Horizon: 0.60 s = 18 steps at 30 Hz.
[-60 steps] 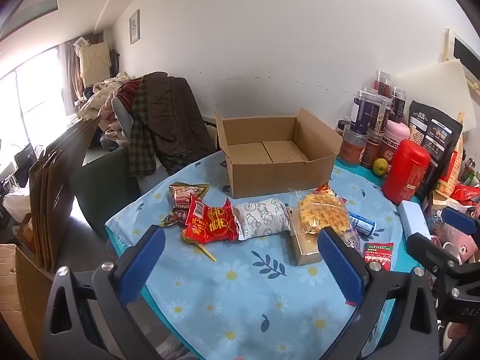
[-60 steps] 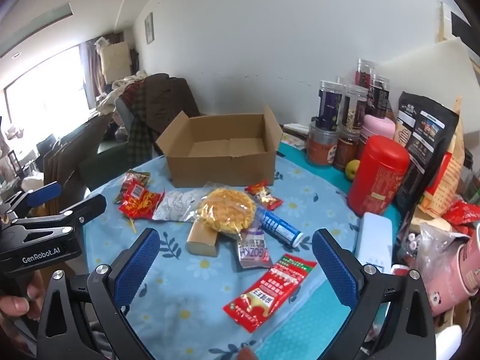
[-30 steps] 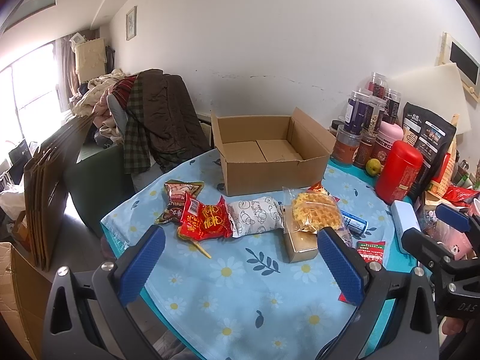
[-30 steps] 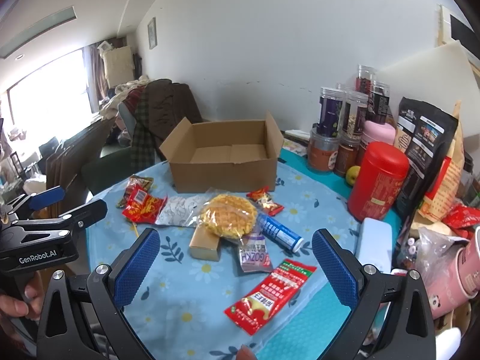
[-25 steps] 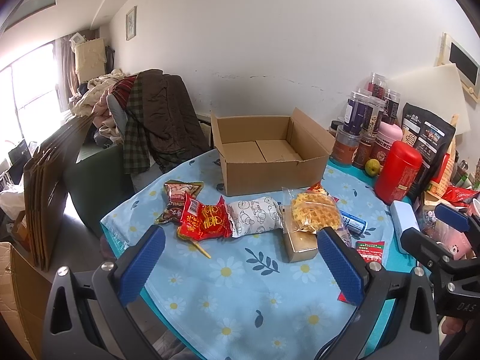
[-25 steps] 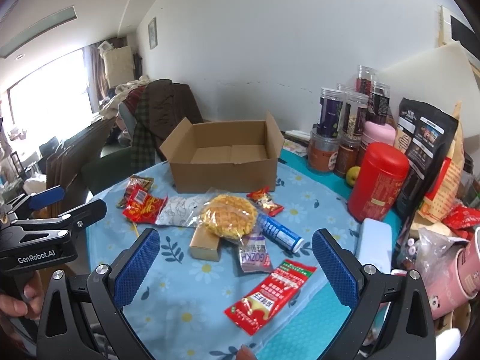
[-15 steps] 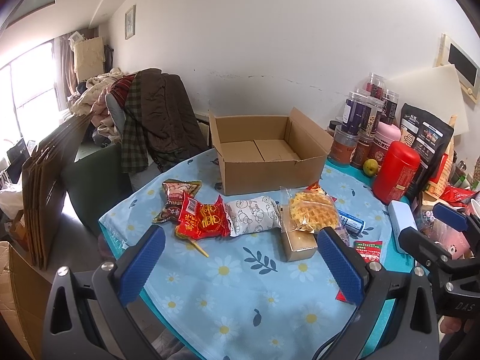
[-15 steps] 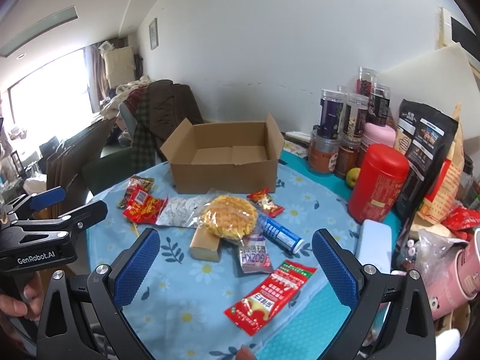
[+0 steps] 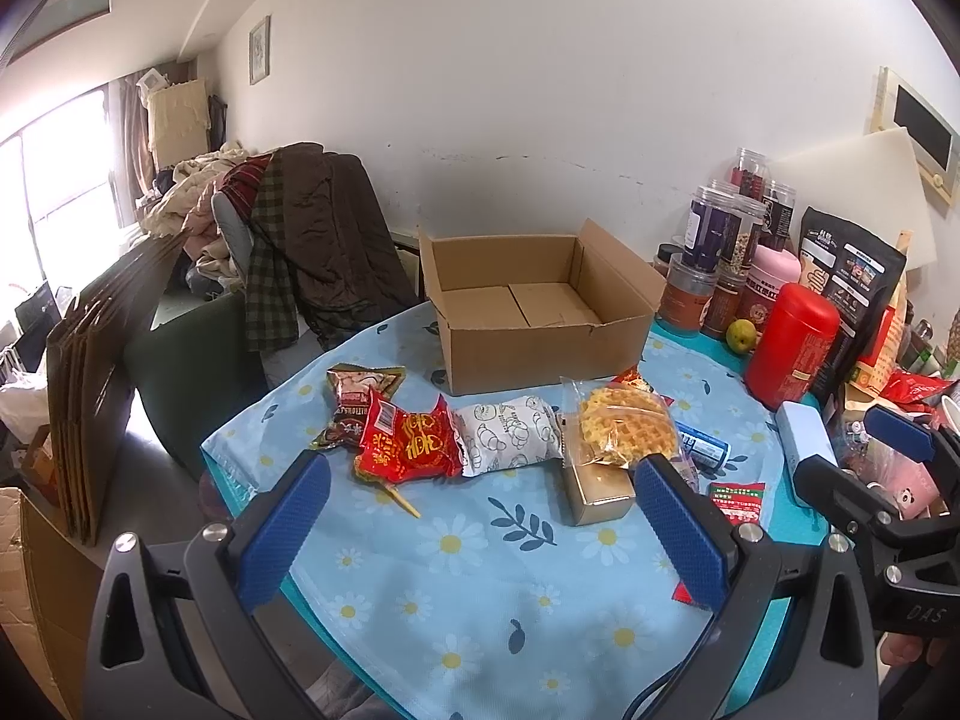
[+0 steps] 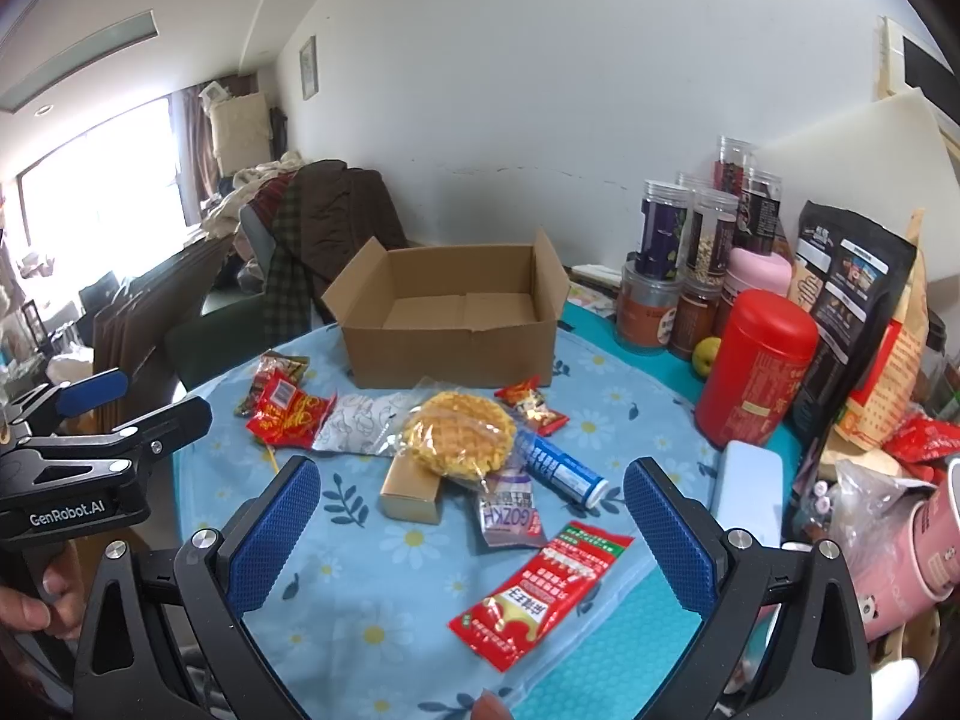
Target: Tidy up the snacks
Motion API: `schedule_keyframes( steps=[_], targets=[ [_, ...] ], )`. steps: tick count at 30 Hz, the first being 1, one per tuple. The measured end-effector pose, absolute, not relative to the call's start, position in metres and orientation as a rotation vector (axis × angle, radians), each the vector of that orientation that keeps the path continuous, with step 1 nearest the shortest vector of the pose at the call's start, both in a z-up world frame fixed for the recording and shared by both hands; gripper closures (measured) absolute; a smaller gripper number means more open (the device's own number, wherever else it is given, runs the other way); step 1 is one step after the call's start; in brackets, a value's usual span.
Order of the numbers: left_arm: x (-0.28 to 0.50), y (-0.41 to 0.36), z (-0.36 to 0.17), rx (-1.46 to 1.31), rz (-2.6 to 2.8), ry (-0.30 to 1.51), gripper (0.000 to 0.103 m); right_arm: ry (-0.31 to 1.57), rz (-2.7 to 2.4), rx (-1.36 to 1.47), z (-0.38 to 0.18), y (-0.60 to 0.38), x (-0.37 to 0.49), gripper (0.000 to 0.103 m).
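Observation:
An open, empty cardboard box [image 9: 540,324] [image 10: 450,330] stands at the back of the flowered table. In front of it lie snacks: a red packet [image 9: 408,441] [image 10: 288,414], a white croissant packet [image 9: 510,435] [image 10: 354,426], a bagged waffle [image 9: 624,426] [image 10: 459,432], a gold box [image 9: 597,489] [image 10: 411,495], a blue tube [image 10: 561,471] and a red-green sachet [image 10: 540,591]. My left gripper [image 9: 474,531] is open and empty, held above the table's near edge. My right gripper [image 10: 468,540] is open and empty, above the sachet.
Jars [image 10: 690,264], a red canister [image 10: 759,369], a black bag [image 10: 852,306] and a green fruit [image 10: 707,355] crowd the right side. A white case [image 10: 747,492] lies near the right edge. A chair with clothes [image 9: 300,252] stands behind left.
Both grippers have drifted slightly back and up, so the table looks a little farther away. No object has moved; both grippers stay open.

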State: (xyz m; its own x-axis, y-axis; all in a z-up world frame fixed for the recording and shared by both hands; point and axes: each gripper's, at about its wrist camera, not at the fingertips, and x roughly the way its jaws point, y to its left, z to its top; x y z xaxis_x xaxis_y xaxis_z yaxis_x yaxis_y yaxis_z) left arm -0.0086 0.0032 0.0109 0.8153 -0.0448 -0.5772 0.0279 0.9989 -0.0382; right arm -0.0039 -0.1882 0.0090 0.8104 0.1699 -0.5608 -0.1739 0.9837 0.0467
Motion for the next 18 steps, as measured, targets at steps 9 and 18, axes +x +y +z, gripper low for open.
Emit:
schedule_keyframes(
  steps=[9,18],
  targets=[
    [-0.009,0.0032,0.012,-0.027,-0.04,0.614,0.0,0.596,0.183,-0.007,0.0088,-0.1884,-0.0046,0.0],
    [-0.0091,0.005,0.0121,-0.034,-0.044,0.617,0.0,0.593,0.184,0.0,0.0107,-0.1912,-0.0038,0.0]
  ],
)
